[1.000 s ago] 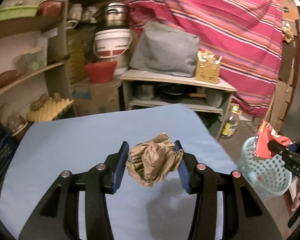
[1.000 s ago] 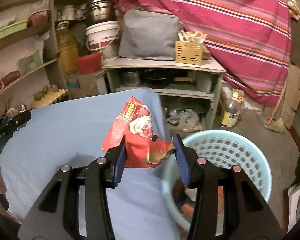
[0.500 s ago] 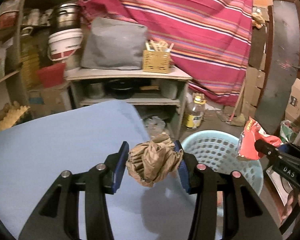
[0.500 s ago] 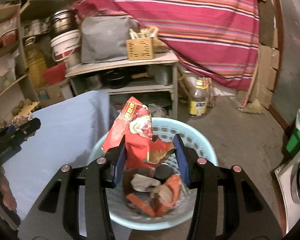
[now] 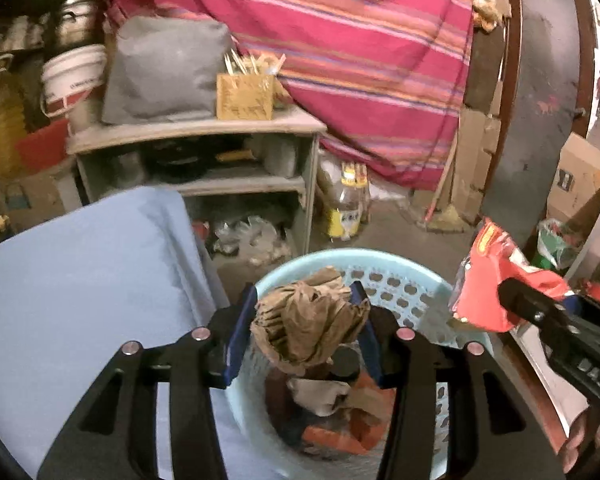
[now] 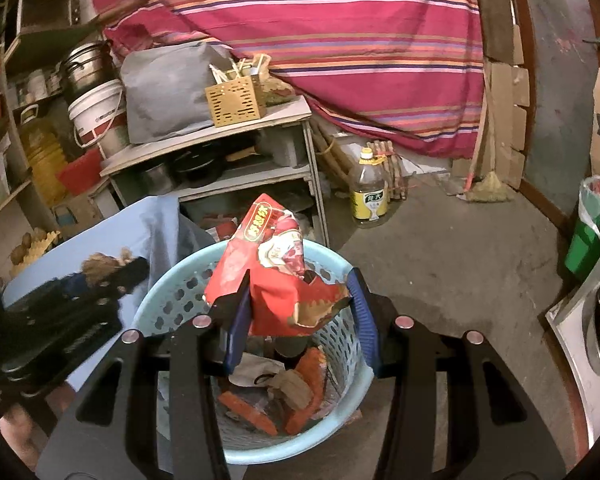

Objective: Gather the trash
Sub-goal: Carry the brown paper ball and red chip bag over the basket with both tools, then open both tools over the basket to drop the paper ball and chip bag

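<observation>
Left wrist: paper wad (image 5: 310, 326) between tongs (image 5: 302, 332)

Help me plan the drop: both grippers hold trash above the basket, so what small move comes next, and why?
Probably open the right gripper: its red snack wrapper hangs over the blue basket, which already holds trash. The left gripper, gripping the crumpled brown paper, can release after.
</observation>
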`<move>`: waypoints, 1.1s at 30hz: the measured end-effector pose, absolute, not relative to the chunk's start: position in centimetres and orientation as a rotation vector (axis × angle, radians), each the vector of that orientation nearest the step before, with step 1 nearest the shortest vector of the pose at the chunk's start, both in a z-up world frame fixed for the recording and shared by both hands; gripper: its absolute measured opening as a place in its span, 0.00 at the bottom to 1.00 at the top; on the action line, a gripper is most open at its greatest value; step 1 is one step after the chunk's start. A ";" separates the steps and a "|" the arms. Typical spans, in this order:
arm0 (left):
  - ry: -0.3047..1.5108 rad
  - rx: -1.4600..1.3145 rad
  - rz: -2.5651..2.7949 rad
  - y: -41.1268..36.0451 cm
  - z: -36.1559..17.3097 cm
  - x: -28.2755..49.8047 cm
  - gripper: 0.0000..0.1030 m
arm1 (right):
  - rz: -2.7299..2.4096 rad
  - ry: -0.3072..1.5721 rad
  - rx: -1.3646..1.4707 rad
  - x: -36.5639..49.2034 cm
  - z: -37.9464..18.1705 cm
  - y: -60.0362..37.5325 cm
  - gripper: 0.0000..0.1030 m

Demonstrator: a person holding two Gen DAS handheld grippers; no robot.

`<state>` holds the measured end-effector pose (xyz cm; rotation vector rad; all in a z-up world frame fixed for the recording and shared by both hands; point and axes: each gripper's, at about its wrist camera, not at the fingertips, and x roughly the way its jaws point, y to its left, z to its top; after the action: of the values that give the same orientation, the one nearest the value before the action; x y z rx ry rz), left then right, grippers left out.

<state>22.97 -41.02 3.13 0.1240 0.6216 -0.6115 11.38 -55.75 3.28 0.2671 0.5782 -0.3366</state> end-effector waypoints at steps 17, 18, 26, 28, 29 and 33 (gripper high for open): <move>0.540 0.118 -0.470 -35.9 3.9 21.9 0.96 | -0.322 0.595 0.248 13.4 2.7 -54.0 0.46; 0.542 0.107 -0.462 -35.3 3.9 21.9 0.96 | -0.321 0.593 0.245 13.5 2.6 -53.8 0.46; 0.550 0.083 -0.429 -31.6 4.2 21.5 0.96 | -0.314 0.588 0.204 15.2 1.9 -52.1 0.59; 0.539 0.083 -0.421 -30.7 4.5 21.0 0.96 | -0.315 0.597 0.194 15.6 1.5 -51.7 0.76; 0.536 0.081 -0.419 -30.3 4.6 20.8 0.96 | -0.323 0.599 0.187 15.7 1.3 -51.6 0.77; 0.527 0.070 -0.404 -28.3 5.5 19.8 0.96 | -0.316 0.619 0.161 16.0 1.1 -50.8 0.83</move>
<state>19.82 -28.31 5.45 0.0701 0.5267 -0.4042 16.01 -50.82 1.05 0.1612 0.6192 -0.3158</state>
